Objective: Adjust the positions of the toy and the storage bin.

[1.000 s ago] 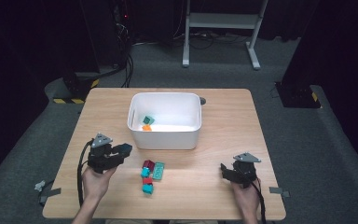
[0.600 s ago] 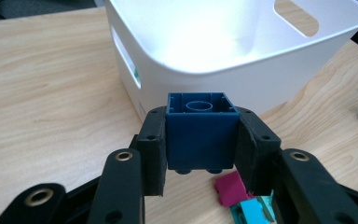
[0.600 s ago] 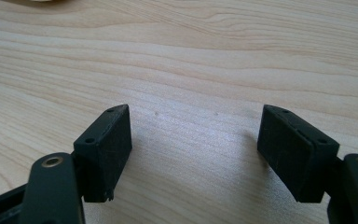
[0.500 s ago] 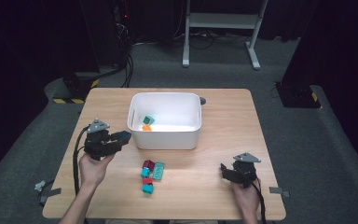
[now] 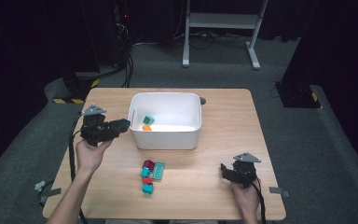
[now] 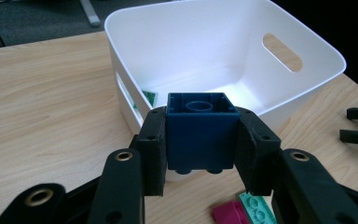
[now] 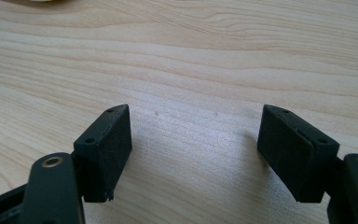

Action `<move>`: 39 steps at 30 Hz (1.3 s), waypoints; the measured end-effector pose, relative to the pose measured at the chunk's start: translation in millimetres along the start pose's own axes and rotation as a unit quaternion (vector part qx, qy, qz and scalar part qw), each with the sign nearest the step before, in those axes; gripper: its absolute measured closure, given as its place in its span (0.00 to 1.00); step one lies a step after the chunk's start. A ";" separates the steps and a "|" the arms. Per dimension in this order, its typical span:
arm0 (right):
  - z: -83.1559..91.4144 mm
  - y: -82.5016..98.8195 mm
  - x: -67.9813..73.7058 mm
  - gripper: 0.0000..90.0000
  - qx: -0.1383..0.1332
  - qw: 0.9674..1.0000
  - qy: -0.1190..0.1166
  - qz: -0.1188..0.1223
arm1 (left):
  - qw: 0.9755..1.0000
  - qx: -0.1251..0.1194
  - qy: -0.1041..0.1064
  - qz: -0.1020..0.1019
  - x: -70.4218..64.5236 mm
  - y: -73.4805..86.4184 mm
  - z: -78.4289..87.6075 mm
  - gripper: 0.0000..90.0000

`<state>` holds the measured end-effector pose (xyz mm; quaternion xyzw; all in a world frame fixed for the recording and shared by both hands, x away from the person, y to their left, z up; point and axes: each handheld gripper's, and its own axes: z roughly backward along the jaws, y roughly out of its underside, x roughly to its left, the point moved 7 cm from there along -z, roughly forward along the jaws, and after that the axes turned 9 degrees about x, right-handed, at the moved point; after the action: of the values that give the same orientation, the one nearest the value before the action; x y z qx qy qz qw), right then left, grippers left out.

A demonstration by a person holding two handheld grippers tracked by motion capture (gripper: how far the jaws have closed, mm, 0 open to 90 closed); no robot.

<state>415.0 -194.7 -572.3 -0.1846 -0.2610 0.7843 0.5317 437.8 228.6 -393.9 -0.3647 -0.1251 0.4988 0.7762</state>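
Wooden table (image 5: 214, 140) below; blue block (image 6: 200, 133) clamped upright in left gripper (image 6: 200, 140), white bin (image 6: 223, 60) straight ahead beyond jaws; right gripper (image 7: 196, 154) spread, nothing held.

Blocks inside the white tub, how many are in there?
2 that I can see. A green block and an orange block lie side by side near the left wall of the white tub. The near wall might be hiding more.
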 end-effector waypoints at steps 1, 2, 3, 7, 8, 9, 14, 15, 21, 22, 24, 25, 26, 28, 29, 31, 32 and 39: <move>0.0 0.0 0.0 0.29 0.000 1.000 0.000 0.000 | 1.000 0.000 0.001 0.000 0.2 -2.2 -0.1 0.65; 0.0 0.0 0.0 0.29 0.000 1.000 0.000 0.000 | 1.000 0.000 0.001 0.000 0.2 -2.2 -0.1 0.65; 0.0 0.0 0.0 0.29 0.000 1.000 0.000 0.000 | 1.000 0.000 0.002 -0.001 0.7 -6.4 -0.3 0.65; 0.0 0.0 0.0 0.29 0.000 1.000 0.000 0.000 | 1.000 0.003 0.006 -0.003 1.1 -12.8 -1.1 0.65; 0.0 0.0 0.0 0.29 0.000 1.000 0.000 0.000 | 1.000 0.004 0.007 -0.004 0.8 -15.0 -1.7 0.65; 0.0 0.0 0.0 0.29 0.000 1.000 0.000 0.000 | 1.000 0.006 0.006 -0.009 0.4 -19.2 -2.9 0.65; 0.0 0.0 0.0 0.29 0.000 1.000 0.000 0.000 | 1.000 0.011 0.008 -0.012 -0.2 -26.3 -5.9 0.65; 0.0 0.0 0.0 0.29 0.000 1.000 0.000 0.000 | 1.000 0.012 0.007 -0.012 0.4 -29.3 -7.4 0.65; 0.0 0.0 0.0 0.29 0.000 1.000 0.000 0.000 | 1.000 0.015 0.006 -0.016 -0.7 -35.5 -10.9 0.65; 0.0 0.0 0.0 0.29 0.000 1.000 0.000 0.000 | 1.000 0.015 0.007 -0.017 -1.2 -36.9 -11.9 0.65; 0.0 0.0 0.0 0.29 0.000 1.000 0.000 0.000 | 1.000 0.018 0.004 -0.019 -1.0 -38.8 -14.4 0.65; 0.0 0.0 0.0 0.29 0.000 1.000 0.000 0.000 | 1.000 0.019 0.005 -0.019 -1.2 -39.7 -15.9 0.65; 0.0 0.0 0.0 0.29 0.000 1.000 0.000 0.000 | 1.000 0.022 0.005 -0.020 -0.8 -40.7 -17.2 0.65; 0.0 0.0 -0.1 0.29 0.000 1.000 0.000 0.000 | 1.000 0.023 0.006 -0.020 -1.2 -43.1 -19.9 0.65; 0.0 0.0 0.0 0.29 0.000 1.000 0.000 0.000 | 0.999 0.025 0.005 -0.022 -2.1 -45.0 -22.5 0.65; 0.0 0.0 -0.1 0.29 0.000 1.000 0.000 0.000 | 0.999 0.027 0.004 -0.023 -2.7 -45.8 -24.0 0.65; 0.0 0.0 -0.1 0.29 0.000 1.000 0.000 0.000 | 0.999 0.032 0.002 -0.027 -3.6 -47.5 -27.5 0.65; 0.0 0.0 0.0 0.29 0.000 1.000 0.000 0.000 | 0.998 0.050 -0.004 -0.032 -2.1 -50.7 -41.0 0.65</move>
<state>415.0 -194.8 -572.3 -0.1843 -0.2611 0.7844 0.5316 494.3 196.7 -387.3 -0.3195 -0.1146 0.4810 0.8084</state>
